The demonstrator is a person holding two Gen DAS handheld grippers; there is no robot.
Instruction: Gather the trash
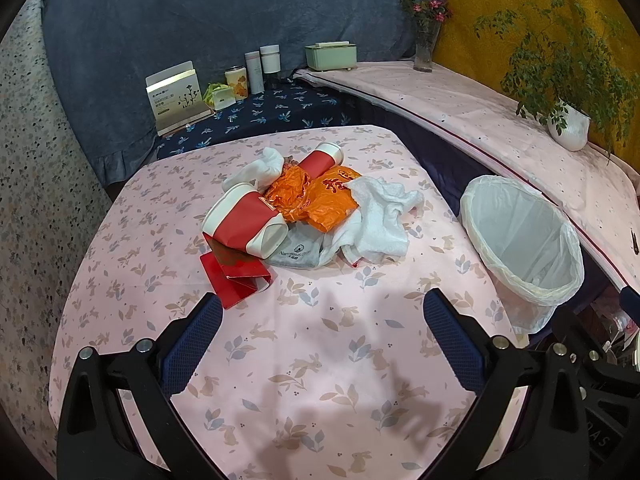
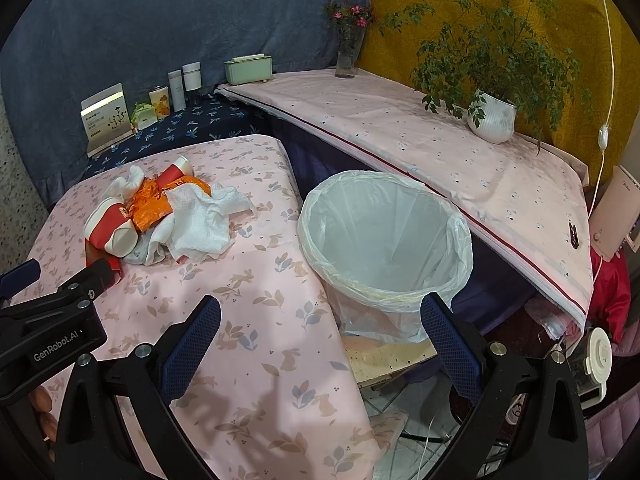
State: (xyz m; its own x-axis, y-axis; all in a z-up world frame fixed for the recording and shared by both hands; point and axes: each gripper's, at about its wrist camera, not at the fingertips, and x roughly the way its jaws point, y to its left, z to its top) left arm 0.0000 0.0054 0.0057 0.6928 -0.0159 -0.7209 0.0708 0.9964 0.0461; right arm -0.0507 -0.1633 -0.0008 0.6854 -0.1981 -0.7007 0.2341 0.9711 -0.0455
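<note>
A heap of trash lies on the pink rabbit-print table (image 1: 304,360): a red-and-white paper cup (image 1: 244,222) on its side, a second cup (image 1: 324,158) behind it, an orange plastic bag (image 1: 312,196), crumpled white tissue (image 1: 380,216), red folded paper (image 1: 236,276) and a grey wrapper (image 1: 296,252). The heap also shows in the right wrist view (image 2: 168,216). A white-lined bin (image 2: 384,240) stands beside the table's right edge. My left gripper (image 1: 322,332) is open and empty, short of the heap. My right gripper (image 2: 320,336) is open and empty, over the table edge in front of the bin.
A pink-covered shelf (image 2: 400,128) runs behind the bin with a potted plant (image 2: 490,116) and a flower vase (image 2: 346,56). A dark blue shelf (image 1: 272,114) behind the table holds a card stand, jars and a green box (image 1: 331,55). The left gripper's body (image 2: 52,320) shows at the left of the right wrist view.
</note>
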